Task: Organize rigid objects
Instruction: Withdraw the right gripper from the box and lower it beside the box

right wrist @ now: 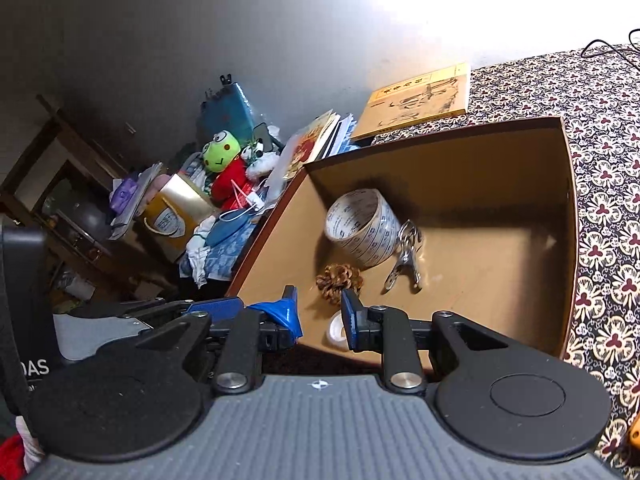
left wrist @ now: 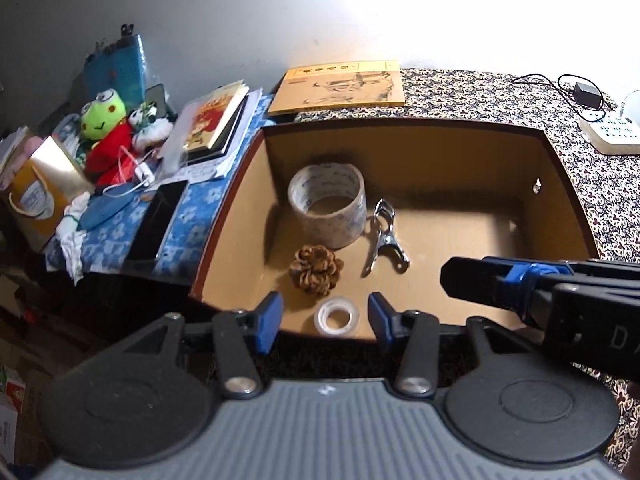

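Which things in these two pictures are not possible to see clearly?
- Small clear tape ring: right wrist view, partly behind the right hand-held gripper finger.
- Yellow book title: both views, too small.
- White power strip: left wrist view, cut by the edge.

A lived-in room of a home. An open brown cardboard box sits on a bench under a dark cloth printed with cream flowers. Behind the box a yellow paperback book lies by a plain white wall. Left of the box are a green frog plush toy in red, stacked books, a black phone and a gold paper bag. To the box's right a white power strip with plugged cables.
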Demonstrator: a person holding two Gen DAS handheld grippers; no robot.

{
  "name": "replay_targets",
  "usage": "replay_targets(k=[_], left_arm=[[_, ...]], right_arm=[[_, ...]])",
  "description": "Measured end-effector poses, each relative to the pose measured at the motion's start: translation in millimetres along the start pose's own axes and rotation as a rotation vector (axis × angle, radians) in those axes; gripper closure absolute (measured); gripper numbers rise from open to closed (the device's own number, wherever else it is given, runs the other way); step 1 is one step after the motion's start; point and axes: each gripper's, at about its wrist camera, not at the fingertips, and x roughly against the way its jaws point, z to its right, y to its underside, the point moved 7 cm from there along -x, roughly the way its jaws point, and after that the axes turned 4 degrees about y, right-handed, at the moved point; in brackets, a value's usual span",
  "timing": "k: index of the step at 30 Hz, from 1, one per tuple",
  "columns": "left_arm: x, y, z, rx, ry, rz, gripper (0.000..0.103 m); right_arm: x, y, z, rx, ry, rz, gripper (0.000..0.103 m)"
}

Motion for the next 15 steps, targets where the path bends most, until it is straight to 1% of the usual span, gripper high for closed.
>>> replay_targets(k=[8,15], left_arm=[[10.2,22.0,2.4,0.026,-0.009,-0.018,0.050],[8.5,43.3,2.9,0.053,-0.006,-0.062,0.049]], right_arm=[[8.3,16.0,-4.1,0.020,-0.013,0.000,0.097],[10.1,35.4,1.2,0.001,-0.010,-0.023,0.097]])
